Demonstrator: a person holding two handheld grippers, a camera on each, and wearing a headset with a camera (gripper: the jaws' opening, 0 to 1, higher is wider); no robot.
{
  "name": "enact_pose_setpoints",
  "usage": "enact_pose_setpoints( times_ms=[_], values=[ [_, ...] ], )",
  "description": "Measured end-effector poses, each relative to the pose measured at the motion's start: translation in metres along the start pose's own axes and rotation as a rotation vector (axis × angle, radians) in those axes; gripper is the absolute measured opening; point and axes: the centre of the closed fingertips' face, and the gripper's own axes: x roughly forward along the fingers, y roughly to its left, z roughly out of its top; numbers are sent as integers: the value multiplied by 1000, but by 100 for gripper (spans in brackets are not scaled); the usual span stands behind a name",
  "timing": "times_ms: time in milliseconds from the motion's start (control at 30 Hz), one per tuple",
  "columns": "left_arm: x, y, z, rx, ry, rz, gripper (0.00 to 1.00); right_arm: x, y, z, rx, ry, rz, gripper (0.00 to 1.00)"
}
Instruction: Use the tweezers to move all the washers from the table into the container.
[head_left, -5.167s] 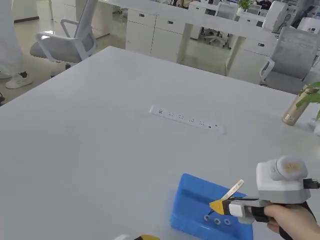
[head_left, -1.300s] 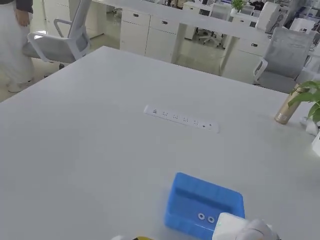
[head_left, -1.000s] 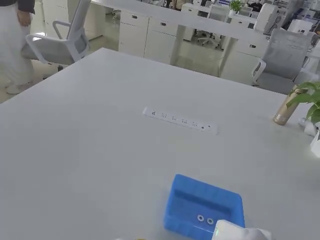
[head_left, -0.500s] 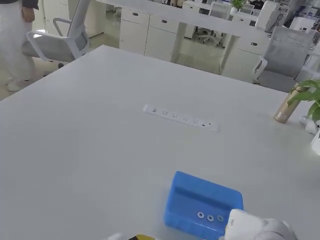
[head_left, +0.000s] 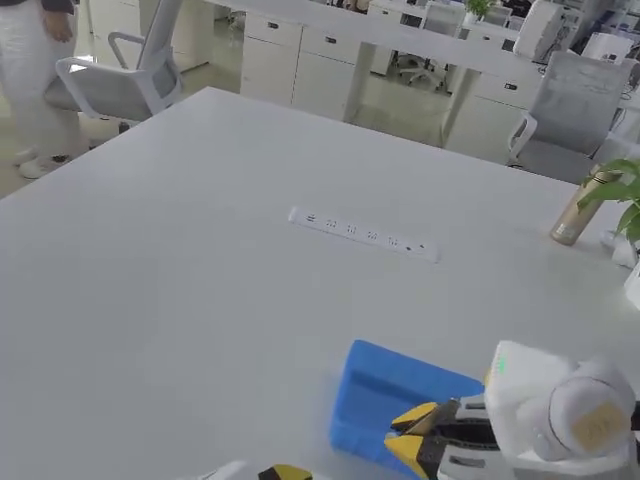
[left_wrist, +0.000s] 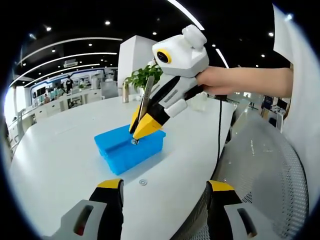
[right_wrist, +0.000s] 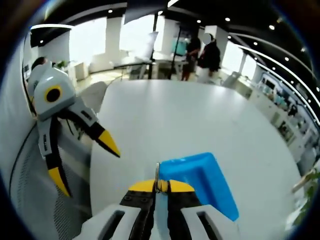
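Note:
The blue container (head_left: 375, 385) sits near the table's front edge. My right gripper (head_left: 403, 434) hovers over its near side, shut on the metal tweezers (left_wrist: 142, 112). The tweezers' tip points down at the blue container (left_wrist: 125, 147), and a small washer (left_wrist: 134, 142) seems pinched in it. One washer (left_wrist: 143, 182) lies on the table in front of the container. My left gripper (left_wrist: 165, 187) is open with nothing between its fingers, just off the table's edge. In the right gripper view the left gripper (right_wrist: 86, 169) stands apart to the left of the tweezers (right_wrist: 156, 176) and the container (right_wrist: 202, 182).
A white power strip (head_left: 363, 235) lies mid-table. A gold bottle (head_left: 577, 215) and a plant (head_left: 622, 190) stand at the right edge. Office chairs (head_left: 110, 85) and desks are beyond the table, and a person (head_left: 25, 60) stands at far left.
My right gripper has risen into the head view from the bottom right and now covers the container's near side, hiding the washers seen inside it earlier.

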Motion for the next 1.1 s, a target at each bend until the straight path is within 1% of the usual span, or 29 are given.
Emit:
enact_pose_setpoints(
  times_ms=[33,100,167,233,267,333,433,700,833,900,967,1000,1100],
  values=[
    [0,0,0,0,0,1,67,1,-8,0,31,-2,-19,4],
    [0,1,0,-1,-1,2,67,4,-21,3,95,-33,-35,4],
    [0,1,0,-2,1,3,67,7,-30,3,141,-44,-44,4],
    [0,1,0,-1,0,3,67,13,-39,0,179,-37,-47,4],
    [0,1,0,0,0,2,67,17,-45,-4,197,-22,-47,4],
    [0,1,-1,-1,2,2,67,25,-52,-10,229,-9,-42,4],
    [0,1,0,-4,1,5,67,33,-53,-15,260,6,-27,4],
    [0,1,-1,-3,2,6,67,45,-46,-18,288,36,12,4],
    [0,2,-1,-5,2,8,67,52,-45,-22,297,56,26,4],
    [0,2,-1,-6,3,7,67,56,-47,-26,301,70,29,4],
    [0,2,-1,-5,3,8,67,57,-46,-30,320,90,27,4],
    [0,2,-1,-7,2,7,67,58,-49,-34,331,99,25,4],
    [0,2,-1,-5,3,7,67,58,-51,-36,344,107,22,4]
  ],
)
